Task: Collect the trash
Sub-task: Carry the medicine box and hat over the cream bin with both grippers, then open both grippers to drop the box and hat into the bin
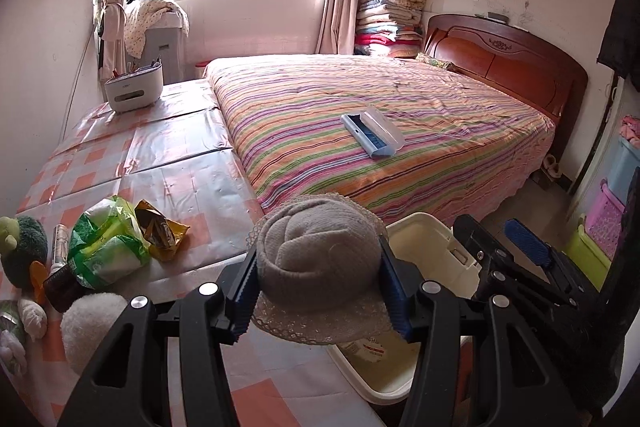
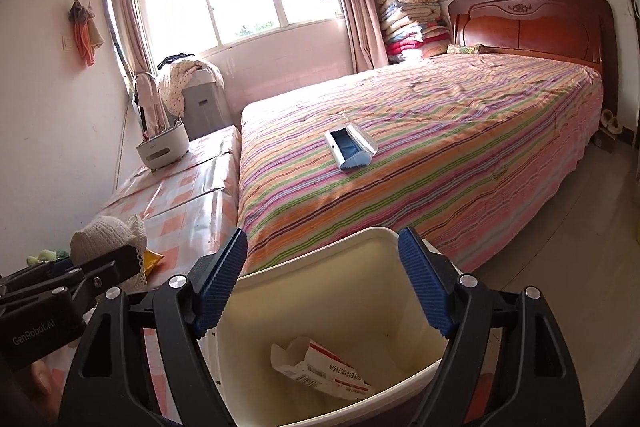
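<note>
Beside the striped bed (image 1: 400,115), at the corner of a desk (image 1: 168,155) covered in checked plastic, both claws hover near a cream waste bin (image 2: 360,291).

Left claw (image 1: 320,287): gripping a grey knitted hat (image 1: 316,247) with a lace brim; the blue pads press its crown from either side. The crown faces the camera and the brim hangs below the pads. The claw points forward and somewhat downward, over the desk edge, with the bin's rim showing behind and below the hat.

Right claw (image 2: 324,287): jaws standing wide apart with nothing between the pads. It tilts down over the open bin, so the mouth of the bin sits framed between the two fingers.

Task item: a torn white and red cardboard carton (image 2: 320,371) lies on the floor of the bin, its long axis running from upper left to lower right, torn flap uppermost.

View differences: only the left wrist view shows the green wrapper (image 1: 108,243), the yellow snack packet (image 1: 160,231) and soft toys (image 1: 24,247) on the desk, all well apart from the bin. Only the right wrist view shows the bin's interior fully. A blue and white case (image 1: 372,133) lies on the bed in both.
</note>
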{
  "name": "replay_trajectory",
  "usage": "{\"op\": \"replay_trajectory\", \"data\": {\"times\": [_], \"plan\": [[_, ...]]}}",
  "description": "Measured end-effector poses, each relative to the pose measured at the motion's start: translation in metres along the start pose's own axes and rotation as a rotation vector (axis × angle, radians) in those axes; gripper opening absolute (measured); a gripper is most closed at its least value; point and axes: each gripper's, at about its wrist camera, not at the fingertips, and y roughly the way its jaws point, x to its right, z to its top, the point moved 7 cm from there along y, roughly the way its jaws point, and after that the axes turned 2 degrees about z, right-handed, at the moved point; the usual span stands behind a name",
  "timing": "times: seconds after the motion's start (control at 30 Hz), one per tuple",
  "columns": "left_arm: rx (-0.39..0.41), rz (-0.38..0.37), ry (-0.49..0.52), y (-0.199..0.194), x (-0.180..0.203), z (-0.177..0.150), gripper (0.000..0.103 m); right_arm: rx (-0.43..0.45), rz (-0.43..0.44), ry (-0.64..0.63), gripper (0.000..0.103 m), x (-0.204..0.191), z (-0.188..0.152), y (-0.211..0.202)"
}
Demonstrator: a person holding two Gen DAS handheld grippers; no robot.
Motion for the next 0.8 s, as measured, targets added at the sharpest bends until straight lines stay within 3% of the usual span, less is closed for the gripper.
{"op": "replay_trajectory", "data": {"times": [0.2,0.33,0.47,0.67,0.8], "plan": [[-0.080,-0.063,0.024,0.025,0.018,-0.009,0.054,0.146,-0.034,0.102,0.077,0.024,0.020,-0.025],[-0.110,-0.068,0.054,0.034,0.029,-0.015,0.054,0.197,-0.035,0.133,0.077,0.032,0.026,-0.035],[-0.130,-0.081,0.079,0.037,0.038,-0.017,0.056,0.218,-0.044,0.161,0.077,0.039,0.027,-0.040],[-0.120,-0.072,0.098,0.033,0.039,-0.012,0.072,0.225,-0.053,0.165,0.079,0.040,0.026,-0.043],[-0.099,-0.034,0.087,0.025,0.023,-0.009,0.073,0.224,-0.043,0.154,0.079,0.034,0.024,-0.043]]}}
